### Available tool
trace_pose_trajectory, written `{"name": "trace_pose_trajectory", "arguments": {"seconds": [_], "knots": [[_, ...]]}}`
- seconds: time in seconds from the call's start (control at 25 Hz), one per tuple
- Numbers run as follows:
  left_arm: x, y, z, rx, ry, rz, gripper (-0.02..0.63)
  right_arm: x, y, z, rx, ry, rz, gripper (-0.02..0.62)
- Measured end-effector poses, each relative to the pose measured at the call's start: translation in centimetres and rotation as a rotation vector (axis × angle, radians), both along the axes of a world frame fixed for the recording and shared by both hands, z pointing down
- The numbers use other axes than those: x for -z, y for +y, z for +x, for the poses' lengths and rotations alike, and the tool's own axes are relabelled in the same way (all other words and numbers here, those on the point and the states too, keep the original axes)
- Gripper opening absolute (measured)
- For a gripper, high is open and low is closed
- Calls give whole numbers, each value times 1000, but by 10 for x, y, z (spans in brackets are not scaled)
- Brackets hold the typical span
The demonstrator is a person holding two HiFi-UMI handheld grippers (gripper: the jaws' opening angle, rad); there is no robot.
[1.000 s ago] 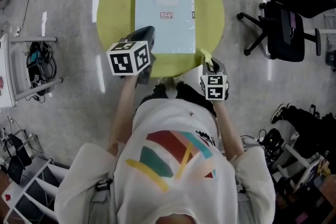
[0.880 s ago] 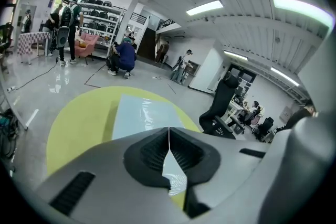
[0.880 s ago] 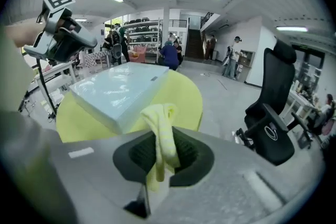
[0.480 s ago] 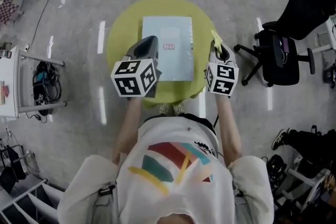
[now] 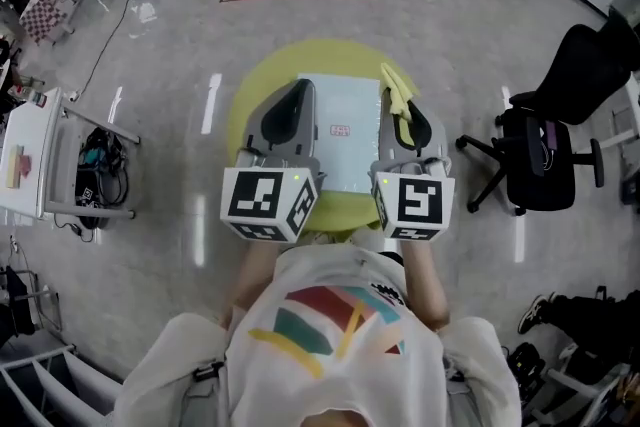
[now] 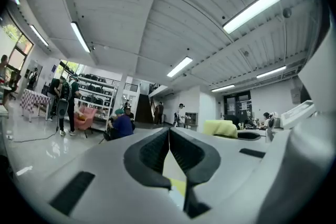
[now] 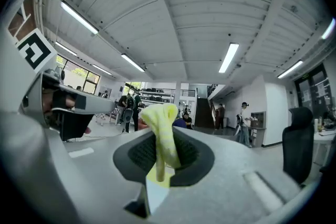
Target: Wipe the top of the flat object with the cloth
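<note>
Head view: both lifted since a second ago, left tongs (image 5: 298,93) closed and empty, right tongs (image 5: 410,115) clamping the cloth (image 5: 396,85) aloft. Below, the flat object (image 5: 345,130) lies on the table (image 5: 256,105); no wiping contact, I judge.

Pale blue flat object (image 5: 348,155): rectangular slab, glossy wrap, small white label with red print near middle of top face. Lies flat, roughly centred on round yellow-green table (image 5: 252,110), long sides running away from person; near end hidden behind grippers. Pale yellow cloth (image 5: 397,89): bunched into narrow strip, pinched between jaws of right gripper (image 5: 408,115), held up in air, seen over slab's right edge; free end juts past jaw tips.
</note>
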State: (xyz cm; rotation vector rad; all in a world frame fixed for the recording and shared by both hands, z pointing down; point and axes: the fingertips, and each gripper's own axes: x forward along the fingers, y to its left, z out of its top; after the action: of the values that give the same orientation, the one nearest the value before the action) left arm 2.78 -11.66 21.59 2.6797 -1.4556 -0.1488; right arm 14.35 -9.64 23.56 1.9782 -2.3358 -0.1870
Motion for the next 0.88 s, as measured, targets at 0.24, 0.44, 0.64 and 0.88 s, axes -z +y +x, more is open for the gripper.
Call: {"name": "trace_pose_trajectory", "arguments": {"seconds": [0.24,0.44,0.64,0.88], "knots": [[15,6,-10,43,-6,78,15,15,10,-20,37,20,57,28],[26,9,-13,63,-8,117,15,23,9,-29,76,29,79,28],[34,10,-16,77,-19,140,15,29,10,-35,92,31,95,28],[39,13,-16,84,-32,162,15,34,12,-39,109,28,103,28]]}}
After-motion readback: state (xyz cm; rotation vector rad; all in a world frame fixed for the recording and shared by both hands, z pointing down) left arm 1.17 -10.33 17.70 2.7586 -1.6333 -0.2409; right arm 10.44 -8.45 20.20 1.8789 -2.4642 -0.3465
